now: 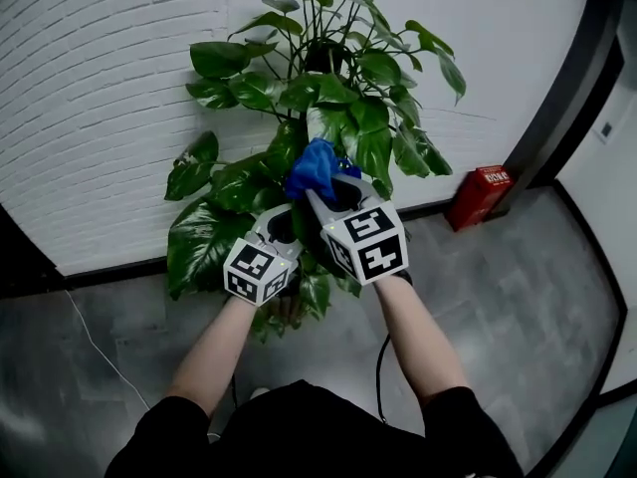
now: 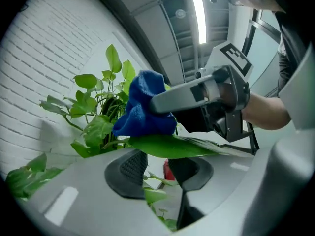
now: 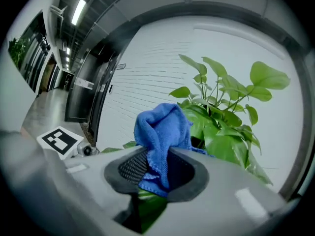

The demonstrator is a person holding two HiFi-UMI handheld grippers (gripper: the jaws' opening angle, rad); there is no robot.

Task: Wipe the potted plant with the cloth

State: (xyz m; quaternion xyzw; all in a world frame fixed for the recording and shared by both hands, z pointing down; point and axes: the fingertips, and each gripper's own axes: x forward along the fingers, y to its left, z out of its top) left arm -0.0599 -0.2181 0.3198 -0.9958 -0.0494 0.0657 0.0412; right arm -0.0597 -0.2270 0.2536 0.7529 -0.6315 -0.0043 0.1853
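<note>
Right tool, clenched on the blue cloth, rubs a leaf of the potted plant; left tool, jaws apart, props it from beneath.

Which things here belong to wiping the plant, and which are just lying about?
Job: potted plant, blue cloth, right gripper shut on it, left gripper open under a leaf.
Lying about: red box by the wall, white cable on the floor.
</note>
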